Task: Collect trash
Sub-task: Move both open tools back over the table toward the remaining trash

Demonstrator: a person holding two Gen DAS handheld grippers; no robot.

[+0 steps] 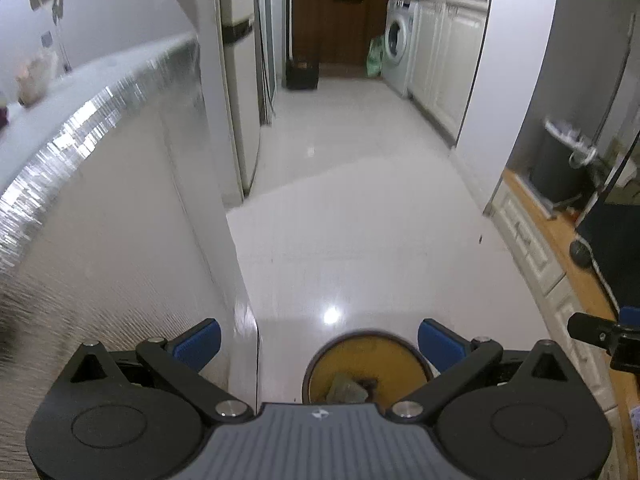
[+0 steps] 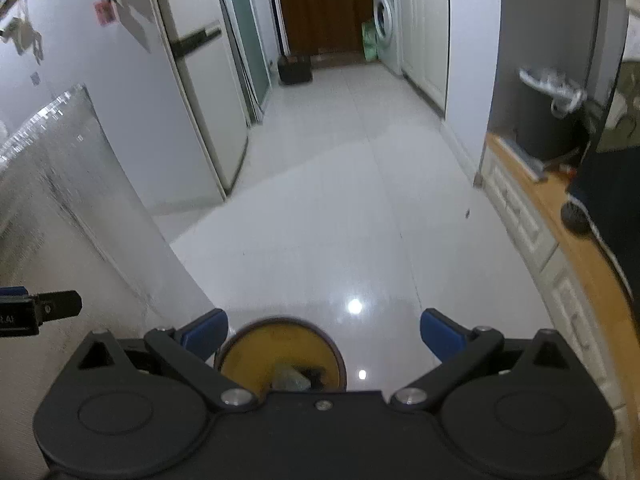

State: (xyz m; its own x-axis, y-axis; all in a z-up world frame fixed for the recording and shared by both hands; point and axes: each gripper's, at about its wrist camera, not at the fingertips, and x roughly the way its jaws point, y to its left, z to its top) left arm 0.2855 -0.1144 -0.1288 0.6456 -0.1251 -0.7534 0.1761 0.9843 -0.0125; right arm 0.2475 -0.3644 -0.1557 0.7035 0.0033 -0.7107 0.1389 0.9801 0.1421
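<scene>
Both grippers gape wide, holding nothing. The bin (image 1: pixel 366 368) sits on the floor just below and ahead, right of centre under the left gripper (image 1: pixel 319 344) and left of centre under the right gripper (image 2: pixel 324 334). It lies about equally near both.

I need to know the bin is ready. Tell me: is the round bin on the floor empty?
No. The right wrist view shows the round bin with its yellow inside already holding a crumpled grey piece near its bottom.

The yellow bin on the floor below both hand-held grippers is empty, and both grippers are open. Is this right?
Not quite. The yellow bin is not empty: both wrist views show a crumpled greyish piece and something dark lying inside it. The rest holds: it stands on the floor below, and the left hand-held gripper and right hand-held gripper are both open.
</scene>
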